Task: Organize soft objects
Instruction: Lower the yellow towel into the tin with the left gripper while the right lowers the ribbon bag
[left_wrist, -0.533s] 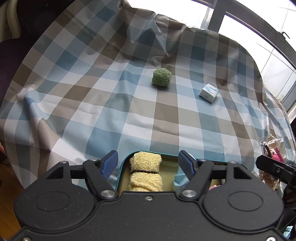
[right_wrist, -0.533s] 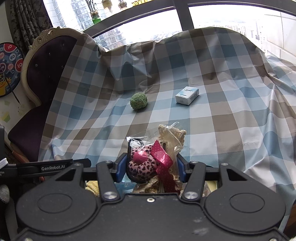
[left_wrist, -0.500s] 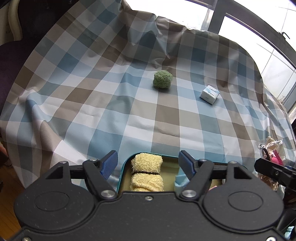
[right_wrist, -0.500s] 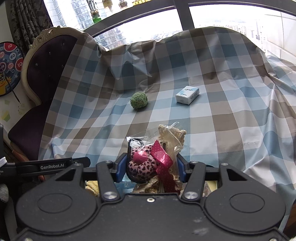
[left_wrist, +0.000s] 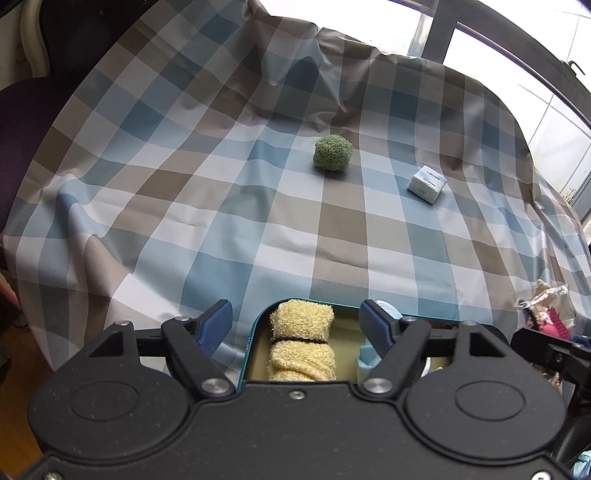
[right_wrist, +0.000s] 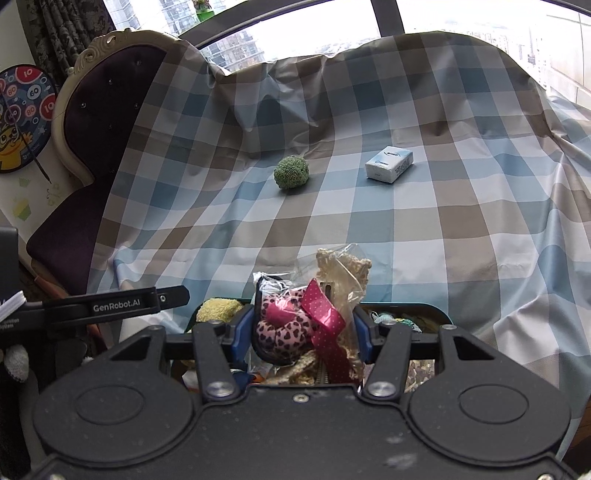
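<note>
My left gripper (left_wrist: 297, 323) is open and empty above a teal tin box (left_wrist: 255, 332) that holds a rolled yellow towel (left_wrist: 301, 343). My right gripper (right_wrist: 303, 326) is shut on a clear bag with a pink leopard-print plush and a pink ribbon (right_wrist: 295, 317), held over the same box (right_wrist: 424, 306). The bag also shows at the right edge of the left wrist view (left_wrist: 546, 306). A green fuzzy ball (left_wrist: 332, 152) (right_wrist: 291, 171) and a small white tissue pack (left_wrist: 426, 183) (right_wrist: 388, 163) lie far out on the checked cloth.
The blue and brown checked cloth (left_wrist: 221, 206) covers a sofa-like surface that rises to a window at the back. A purple upholstered chair (right_wrist: 99, 122) stands at the left. A dartboard (right_wrist: 22, 118) hangs on the left wall.
The left gripper has drifted slightly; the ball and tissue pack sit a little further right in its view. The right gripper still holds the bag in the same place.
</note>
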